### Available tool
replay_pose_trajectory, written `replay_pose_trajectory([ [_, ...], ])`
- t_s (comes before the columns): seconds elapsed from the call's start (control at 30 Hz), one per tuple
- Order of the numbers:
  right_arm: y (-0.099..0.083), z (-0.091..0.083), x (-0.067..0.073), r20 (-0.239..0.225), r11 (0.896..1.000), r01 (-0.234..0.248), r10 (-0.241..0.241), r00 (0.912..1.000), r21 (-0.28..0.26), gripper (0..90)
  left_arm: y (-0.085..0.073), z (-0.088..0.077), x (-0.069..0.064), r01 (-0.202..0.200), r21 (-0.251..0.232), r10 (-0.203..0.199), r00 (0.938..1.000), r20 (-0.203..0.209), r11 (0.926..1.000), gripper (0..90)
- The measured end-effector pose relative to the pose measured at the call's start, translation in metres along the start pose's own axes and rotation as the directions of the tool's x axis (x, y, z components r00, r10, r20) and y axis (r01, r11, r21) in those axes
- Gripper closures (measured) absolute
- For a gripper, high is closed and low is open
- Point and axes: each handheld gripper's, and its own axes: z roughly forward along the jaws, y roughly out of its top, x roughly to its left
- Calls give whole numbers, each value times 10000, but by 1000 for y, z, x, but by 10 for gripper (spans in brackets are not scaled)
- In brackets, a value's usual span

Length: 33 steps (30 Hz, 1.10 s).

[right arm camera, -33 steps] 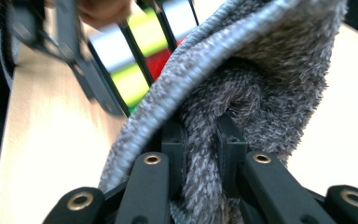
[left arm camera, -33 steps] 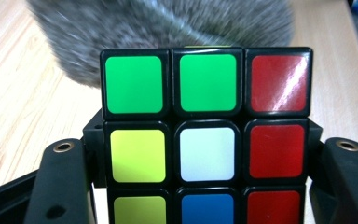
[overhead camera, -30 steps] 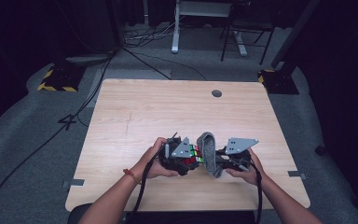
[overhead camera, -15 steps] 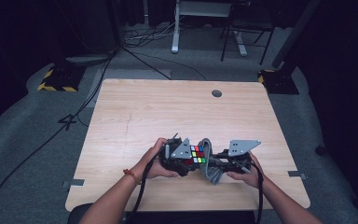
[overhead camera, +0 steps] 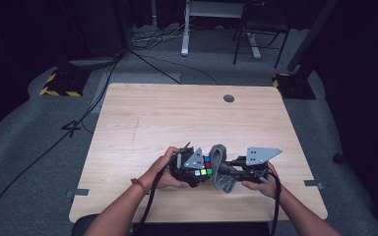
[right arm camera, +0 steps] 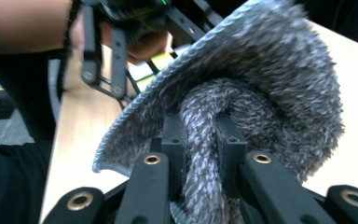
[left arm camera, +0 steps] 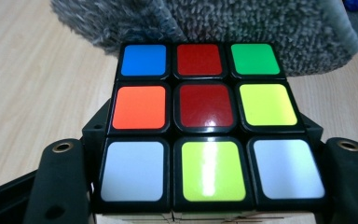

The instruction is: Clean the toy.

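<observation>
Sitting at the table's (overhead camera: 142, 123) six o'clock edge, the left gripper (overhead camera: 193, 167) is clamping a rigid, slick puzzle cube (left arm camera: 205, 126) by opposite faces while the right gripper (overhead camera: 236, 167), at its three o'clock, is pinching a soft, floppy grey cloth (right arm camera: 261, 93) by a bunched fold

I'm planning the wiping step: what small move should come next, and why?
Probably bring the right tool, shut on the grey cloth, onto the cube held in the left tool. In the left gripper view the cloth sits just behind the cube's coloured face, not on it.
</observation>
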Motion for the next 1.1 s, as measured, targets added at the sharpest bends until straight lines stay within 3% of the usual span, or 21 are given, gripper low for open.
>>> replay_pose_trajectory([
  [0.17,-6,11,0,-43,9962,-19,23,10000,874,778,3,-8,3,211,-610,-208,9998,57,9979,332],
  [0.37,-10,18,2,-501,9911,106,-40,9987,1327,778,1,-14,8,499,-1002,-486,9987,151,9937,331],
  [0.47,-7,12,3,-580,9956,183,-130,9982,920,778,-1,-11,8,405,-669,-393,9990,188,9969,332],
  [0.53,-3,5,3,-581,9992,180,-159,9982,347,778,-2,-6,4,216,-348,-210,9996,177,9992,332],
  [0.67,2,-4,3,-212,9994,264,-269,9994,-235,778,2,-4,-1,46,-479,-27,9992,397,9988,332],
  [0.83,-3,6,-1,322,9982,99,-119,9994,591,778,7,-8,-5,-95,-933,145,9985,530,9956,331],
  [1.0,-10,16,2,-45,9935,135,-130,9999,1130,778,6,-17,1,175,-1408,-114,9989,445,9899,331],
  [1.07,-11,19,5,-236,9910,310,-281,9993,1302,778,5,-21,4,438,-1774,-318,9971,695,9832,332],
  [1.1,-10,20,7,-357,9913,373,-331,9988,1266,778,4,-21,5,450,-1774,-342,9974,630,9831,332],
])
